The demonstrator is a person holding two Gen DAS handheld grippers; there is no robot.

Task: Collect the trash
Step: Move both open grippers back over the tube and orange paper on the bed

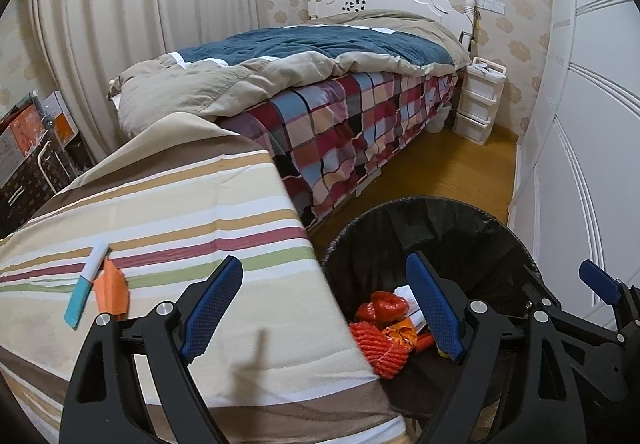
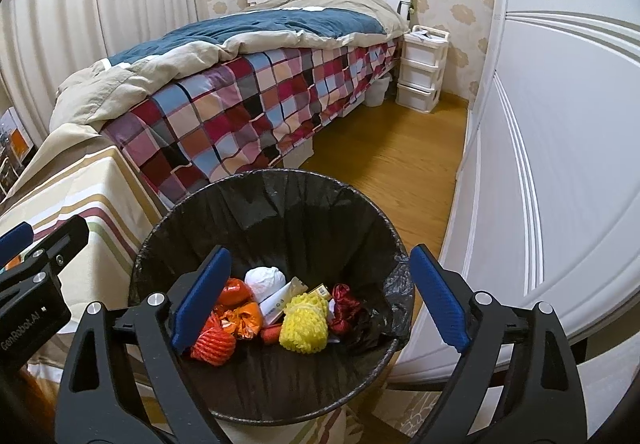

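Observation:
A black-lined trash bin (image 2: 280, 196) stands on the floor beside a striped-cloth table (image 1: 180, 212). It holds several pieces of trash: an orange foam net (image 2: 214, 344), a yellow foam net (image 2: 304, 328), a white paper ball (image 2: 266, 280) and red wrappers (image 2: 346, 304). My right gripper (image 2: 320, 308) is open and empty above the bin. My left gripper (image 1: 324, 312) is open and empty over the table's edge by the bin (image 1: 460, 216). A white-and-teal tube (image 1: 86, 284) and an orange wrapper (image 1: 112, 292) lie on the table, left of my left gripper.
A bed (image 2: 248, 84) with a checked cover and a quilt stands behind the table. A white wardrobe (image 2: 560, 164) runs along the right. A white drawer unit (image 2: 420, 72) stands at the bed's head. Wooden floor (image 2: 392, 164) lies between bed and wardrobe. Boxes (image 1: 24, 140) stand far left.

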